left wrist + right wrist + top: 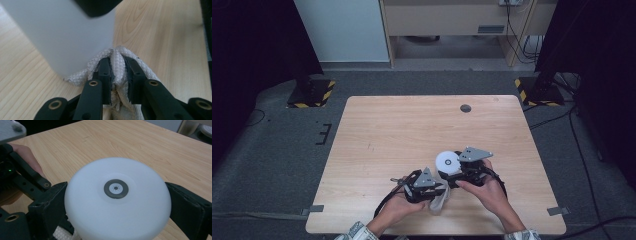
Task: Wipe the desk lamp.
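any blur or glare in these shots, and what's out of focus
High view: sharp over the table, dark at both side edges, no glare. Left gripper view: the white cylinder is soft, while the quilted cloth between the jaws stays crisp. Right gripper view: the cylinder's white top looks hazy at its rim.

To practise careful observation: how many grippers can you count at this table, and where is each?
2. The left gripper, near the table's front edge, is shut on a white quilted cloth. The right gripper, just beyond it, clasps a white round container.
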A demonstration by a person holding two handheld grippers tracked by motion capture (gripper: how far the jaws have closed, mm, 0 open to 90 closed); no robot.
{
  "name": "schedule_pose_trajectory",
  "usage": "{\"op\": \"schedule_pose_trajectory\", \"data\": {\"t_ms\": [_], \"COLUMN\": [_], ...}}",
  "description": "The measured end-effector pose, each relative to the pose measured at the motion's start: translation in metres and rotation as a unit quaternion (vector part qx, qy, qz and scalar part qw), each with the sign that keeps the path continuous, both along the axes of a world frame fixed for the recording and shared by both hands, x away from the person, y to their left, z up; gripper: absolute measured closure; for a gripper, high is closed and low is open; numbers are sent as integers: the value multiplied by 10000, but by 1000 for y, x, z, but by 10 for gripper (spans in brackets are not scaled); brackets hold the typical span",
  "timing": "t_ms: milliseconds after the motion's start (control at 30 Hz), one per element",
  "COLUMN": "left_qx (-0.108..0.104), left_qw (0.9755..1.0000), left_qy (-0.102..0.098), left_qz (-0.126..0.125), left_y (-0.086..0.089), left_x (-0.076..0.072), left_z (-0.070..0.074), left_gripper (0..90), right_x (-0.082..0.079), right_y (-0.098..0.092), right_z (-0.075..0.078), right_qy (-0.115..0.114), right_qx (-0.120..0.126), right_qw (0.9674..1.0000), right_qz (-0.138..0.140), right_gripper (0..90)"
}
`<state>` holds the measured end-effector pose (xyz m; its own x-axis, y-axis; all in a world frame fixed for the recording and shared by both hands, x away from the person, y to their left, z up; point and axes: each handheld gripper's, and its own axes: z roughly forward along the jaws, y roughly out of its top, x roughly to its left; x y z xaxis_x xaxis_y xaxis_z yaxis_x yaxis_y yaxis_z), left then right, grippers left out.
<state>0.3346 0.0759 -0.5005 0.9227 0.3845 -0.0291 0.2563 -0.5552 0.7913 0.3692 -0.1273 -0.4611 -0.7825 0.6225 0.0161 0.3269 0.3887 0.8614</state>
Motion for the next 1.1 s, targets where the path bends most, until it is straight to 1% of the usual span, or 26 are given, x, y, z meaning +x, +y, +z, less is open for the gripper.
{"op": "schedule_pose_trajectory", "data": {"t_ms": [100,167,233,267,300,367,400,433,467,500,533,567,600,700,767,800,833,867,900,933,967,1000,1100], "left_qx": [-28,-73,-142,-213,-282,-496,-581,-634,-712,-712,-805,-805,-844,-825,-784,-730,-730,-669,-669,-724,-724,-685,-650], "left_qw": [10000,9999,9997,9993,9987,9968,9960,9954,9943,9943,9927,9927,9918,9917,9916,9914,9914,9909,9909,9901,9901,9903,9907], "left_qy": [9,-5,-58,-78,-112,-172,-172,-213,-272,-272,-326,-326,-362,-373,-392,-371,-371,-306,-306,-201,-201,-221,-225], "left_qz": [4,75,202,308,407,604,661,690,749,749,831,831,886,913,950,1022,1022,1128,1128,1188,1188,1186,1176], "left_y": [5,11,21,26,32,42,45,48,51,51,54,54,55,55,56,56,56,57,57,57,57,56,58], "left_x": [2,5,8,10,13,18,20,21,22,22,22,22,23,24,25,29,29,33,33,35,35,32,29], "left_z": [2,5,10,12,15,20,22,24,27,27,30,30,31,30,29,26,26,22,22,21,21,22,23], "left_gripper": [761,761,761,760,761,761,762,762,762,762,762,762,762,761,761,761,760,761,761,763,763,763,763], "right_x": [0,0,-1,-1,-1,-2,-3,-3,-4,-4,-5,-5,-7,-8,-8,-9,-9,-10,-10,-11,-11,-11,-12], "right_y": [-1,-2,-3,-3,-3,-1,1,1,2,2,3,3,5,6,7,8,8,10,10,12,12,14,14], "right_z": [0,0,0,0,0,0,0,0,0,0,0,0,0,1,0,0,0,0,0,0,0,0,-1], "right_qy": [36,45,29,34,37,65,75,75,76,76,85,85,84,84,75,85,85,76,76,86,86,127,140], "right_qx": [3,0,-12,-13,-12,-4,-8,-8,-15,-15,-18,-18,-17,-25,-16,-13,-13,-11,-11,-9,-9,24,25], "right_qw": [10000,10000,10000,10000,10000,10000,9999,9999,9999,9999,9998,9998,9997,9996,9995,9994,9994,9992,9992,9993,9993,9996,9996], "right_qz": [2,-15,1,7,25,71,114,114,152,152,187,187,223,262,296,342,342,396,396,364,364,268,230], "right_gripper": [92,92,92,92,92,92,92,92,92,92,92,92,92,93,92,92,92,92,92,91,91,88,84]}}
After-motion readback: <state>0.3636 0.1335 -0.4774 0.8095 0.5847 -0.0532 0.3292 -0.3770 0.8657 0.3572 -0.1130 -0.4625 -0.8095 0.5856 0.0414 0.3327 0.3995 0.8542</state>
